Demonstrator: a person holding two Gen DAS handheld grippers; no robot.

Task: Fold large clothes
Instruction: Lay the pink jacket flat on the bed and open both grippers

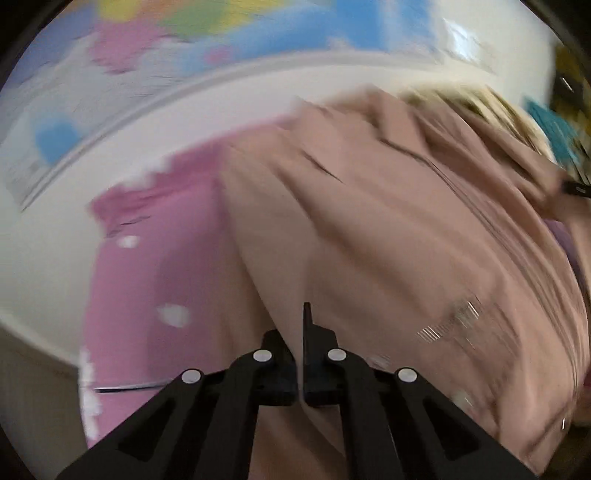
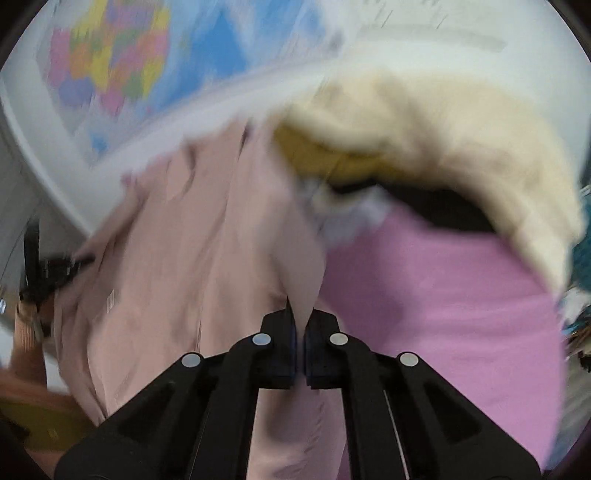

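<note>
The pink garment point(image 1: 388, 229) is lying crumpled on the pink sheet point(image 1: 140, 280), spreading away from both grippers toward the map point(image 1: 229, 26) on the far wall, and both pictures are blurring too much to make out seams or sleeves. The left gripper point(image 1: 301, 343) is sitting with its jaws together at the garment's near left edge, a thin fold of the cloth appearing pinched between them. The right gripper point(image 2: 301, 325) is likewise closing tight on a narrow ridge of the same garment, here at its near right edge, just beside the bare sheet point(image 2: 461, 295). So each hand is holding one near corner or edge, and the garment's long axis seems to be running away from the grippers toward the map, with its bulk lying between the two hands. In the right wrist view the left gripper point(image 2: 55, 269) is showing far to the left of the garment, so the hands are standing well apart with cloth spanning between them. A cream blanket or garment point(image 2: 443, 147) is heaping beyond the pink one, nearer the map. No container is showing in either view. The coming move is probably depending on lifting both held edges evenly.
</note>
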